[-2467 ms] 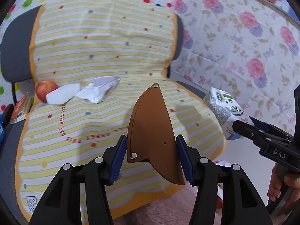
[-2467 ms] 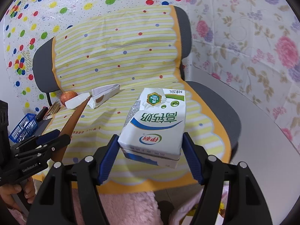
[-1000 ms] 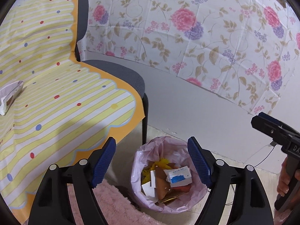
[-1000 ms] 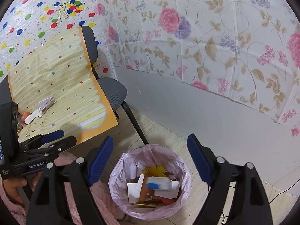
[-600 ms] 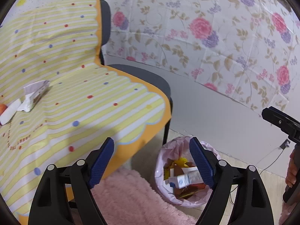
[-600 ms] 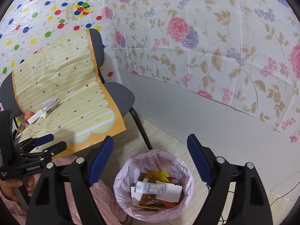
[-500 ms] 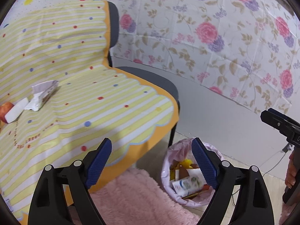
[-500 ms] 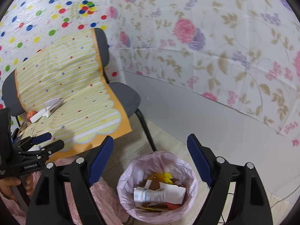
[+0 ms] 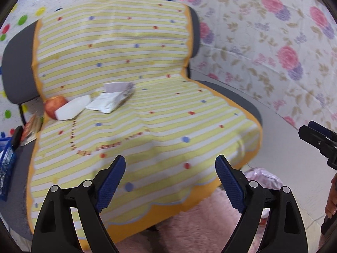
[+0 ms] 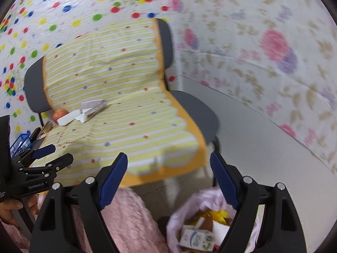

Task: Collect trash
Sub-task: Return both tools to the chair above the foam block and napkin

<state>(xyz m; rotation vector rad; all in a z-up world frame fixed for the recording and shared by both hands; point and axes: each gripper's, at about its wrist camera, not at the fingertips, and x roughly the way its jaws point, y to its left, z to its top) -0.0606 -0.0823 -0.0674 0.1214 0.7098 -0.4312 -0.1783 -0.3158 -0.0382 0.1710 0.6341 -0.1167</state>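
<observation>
My left gripper (image 9: 170, 169) is open and empty above the front of a chair draped in a yellow striped cloth (image 9: 147, 126). On the cloth's back left lie a crumpled white wrapper (image 9: 111, 100), a white block (image 9: 71, 109) and a red apple (image 9: 52, 104). My right gripper (image 10: 168, 167) is open and empty too, over the floor by the chair's front corner. Below it stands a bin with a pink bag (image 10: 185, 217), holding a milk carton (image 10: 195, 240) and other scraps. In the left wrist view only the bag's rim (image 9: 263, 176) shows.
A pink fluffy rug (image 10: 130, 221) lies in front of the chair. A blue basket (image 10: 20, 142) and other items sit left of the chair. Flowered covering lines the wall (image 10: 273, 52) on the right. A hand (image 10: 12, 208) holds the left gripper at the lower left.
Both grippers have swung left from over the bin toward the chair. The milk carton and brown piece held earlier now lie in the bin. Both grippers stay empty.
</observation>
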